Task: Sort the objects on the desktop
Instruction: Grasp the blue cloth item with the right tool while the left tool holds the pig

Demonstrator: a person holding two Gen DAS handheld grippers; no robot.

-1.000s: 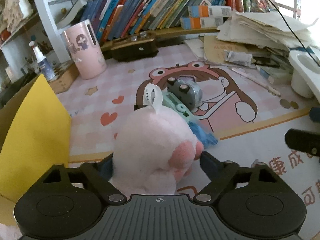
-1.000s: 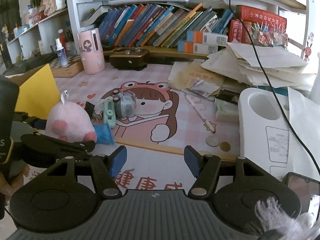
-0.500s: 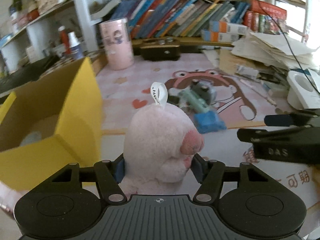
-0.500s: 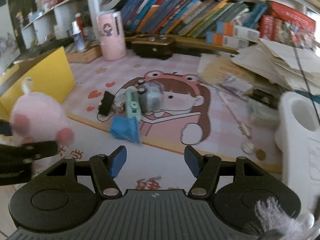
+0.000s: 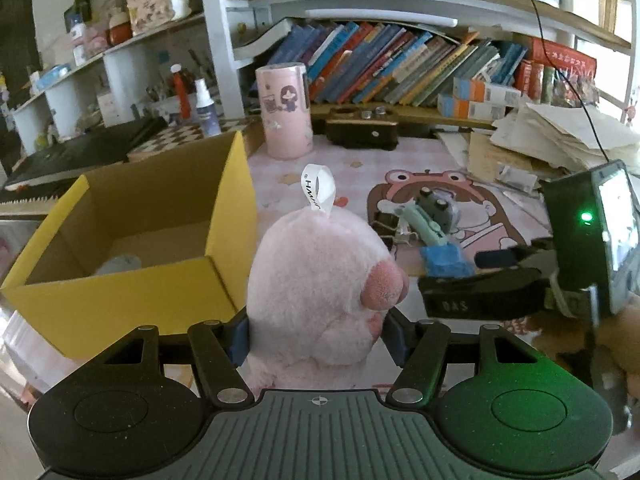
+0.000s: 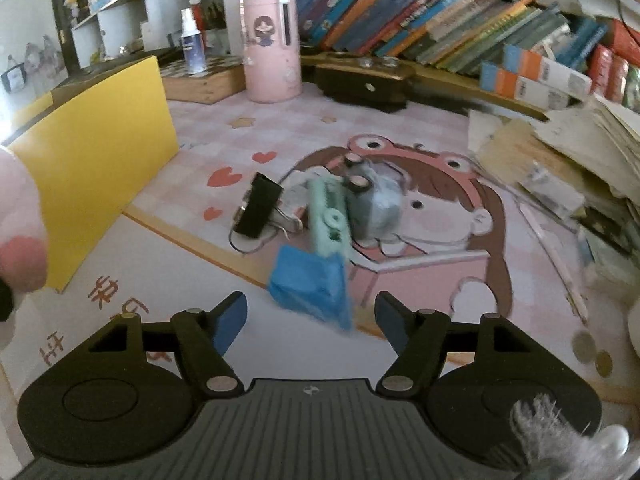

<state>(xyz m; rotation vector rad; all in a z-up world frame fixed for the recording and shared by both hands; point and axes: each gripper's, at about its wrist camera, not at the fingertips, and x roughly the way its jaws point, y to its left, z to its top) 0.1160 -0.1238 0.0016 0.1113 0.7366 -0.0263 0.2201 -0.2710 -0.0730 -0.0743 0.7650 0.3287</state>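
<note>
Plush pig (image 5: 320, 280), pink and round, sat squeezed between the blue pads of the left gripper (image 5: 318, 336), both pads pressing into its fur, a white ribbon loop (image 5: 318, 192) standing up from its top. Lifted clear of the desk it was, just right of the yellow cardboard box (image 5: 128, 292), whose open top showed a pale object (image 5: 118, 264) lying on the brown floor inside; what that was I couldn't tell. Off to the right in the left wrist view, the other tool's black finger and camera body crossed the frame, a green light glowing on it.

Over on the right gripper (image 6: 310, 320), the jaws stood apart with nothing between them, and they had just been widening. Just ahead of its fingertips lay a blue packet (image 6: 310, 286) on the pink cartoon desk mat (image 6: 420, 280), untouched. Right behind the packet came a mint-green stapler-like item (image 6: 328, 216), and beside that a grey block (image 6: 374, 204) with two round caps on top. A black binder clip (image 6: 258, 210) lay to the left of the green piece, its wire handles splayed on the mat. Two coins (image 6: 592, 354) sat near the mat's right edge.

Further back stood a pink cylindrical holder (image 6: 272, 48) with a cartoon figure on it, a dark wooden case (image 6: 362, 80) to its right, and a spray bottle (image 6: 192, 42) to its left on a checkered board. Loose papers (image 6: 576, 148) piled up on the right, and a row of leaning books (image 6: 440, 24) filled the shelf at the back
</note>
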